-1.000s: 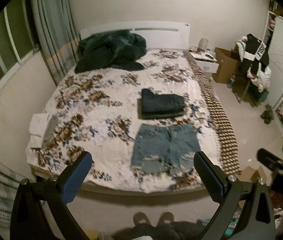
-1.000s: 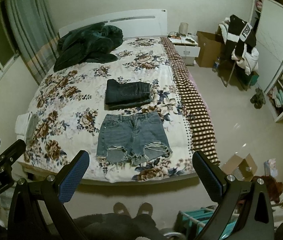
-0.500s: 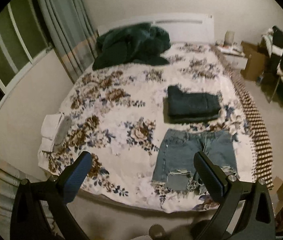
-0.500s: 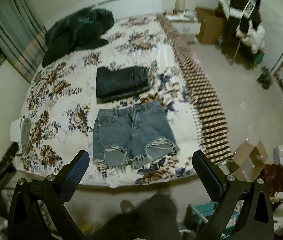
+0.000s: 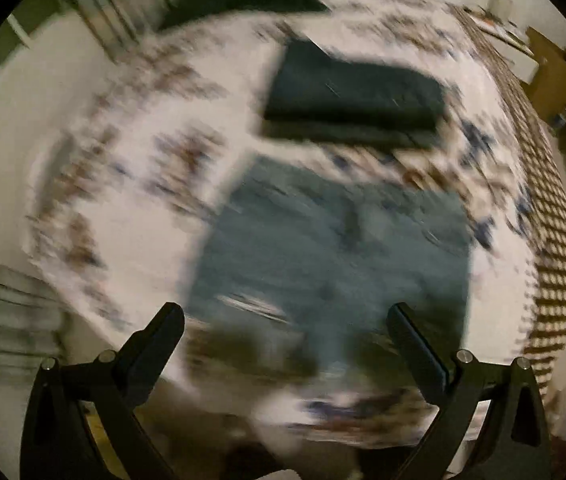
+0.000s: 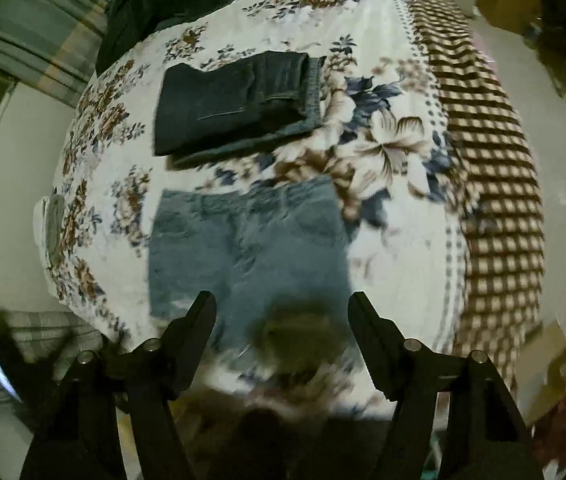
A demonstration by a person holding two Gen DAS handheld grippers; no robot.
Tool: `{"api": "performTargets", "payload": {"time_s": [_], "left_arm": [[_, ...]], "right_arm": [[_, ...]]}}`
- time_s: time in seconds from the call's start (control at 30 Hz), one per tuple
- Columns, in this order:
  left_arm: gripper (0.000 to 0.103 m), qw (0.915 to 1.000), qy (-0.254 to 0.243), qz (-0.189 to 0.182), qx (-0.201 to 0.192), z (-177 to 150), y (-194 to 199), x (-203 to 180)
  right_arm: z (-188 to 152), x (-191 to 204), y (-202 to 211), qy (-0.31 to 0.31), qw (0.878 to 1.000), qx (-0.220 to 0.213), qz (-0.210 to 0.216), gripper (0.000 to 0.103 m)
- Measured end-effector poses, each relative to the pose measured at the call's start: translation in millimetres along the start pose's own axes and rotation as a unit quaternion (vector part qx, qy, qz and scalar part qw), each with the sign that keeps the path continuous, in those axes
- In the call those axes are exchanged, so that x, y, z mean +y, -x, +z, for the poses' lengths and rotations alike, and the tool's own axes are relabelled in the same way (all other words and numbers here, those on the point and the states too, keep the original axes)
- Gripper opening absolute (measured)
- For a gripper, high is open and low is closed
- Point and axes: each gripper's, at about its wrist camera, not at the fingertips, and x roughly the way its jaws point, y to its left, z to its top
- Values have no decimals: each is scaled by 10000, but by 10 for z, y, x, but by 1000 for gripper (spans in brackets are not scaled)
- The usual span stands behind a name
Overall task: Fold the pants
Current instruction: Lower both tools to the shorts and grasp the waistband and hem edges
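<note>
Floral bedspread (image 6: 379,152) underneath, denim shorts (image 6: 251,248) flat near foot edge. Folded dark jeans (image 6: 235,104) just beyond waistband, apart. Left gripper (image 5: 285,340) spread wide over hem, empty; view blurred. Right gripper (image 6: 282,322) parted above leg openings, holding nothing. Dark green blanket (image 6: 163,4) heaped far up bed.

- No text, label, brand, number or sign can be read in either view.
- The left wrist view is smeared with motion blur, so nothing on the bedspread (image 5: 131,184) or the clothes can be made out as lettering.
- The right wrist view is sharper, but the folded dark jeans (image 6: 235,100) and the denim shorts (image 6: 251,248) show only stitching, no legible tag.
</note>
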Motion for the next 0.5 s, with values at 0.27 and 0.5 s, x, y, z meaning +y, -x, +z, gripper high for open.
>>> {"api": "performTargets", "payload": {"time_s": [0.27,0.5], "left_arm": [[103,9945,-657,-478,664,-820,-1072,-1524],[92,9927,-524,-363,1025,-996,-1587,-1880]], "right_arm": [[211,-936,-976,227,9977,184,614,71],[339,-999,-1544,620,9946,369,741,71]]}}
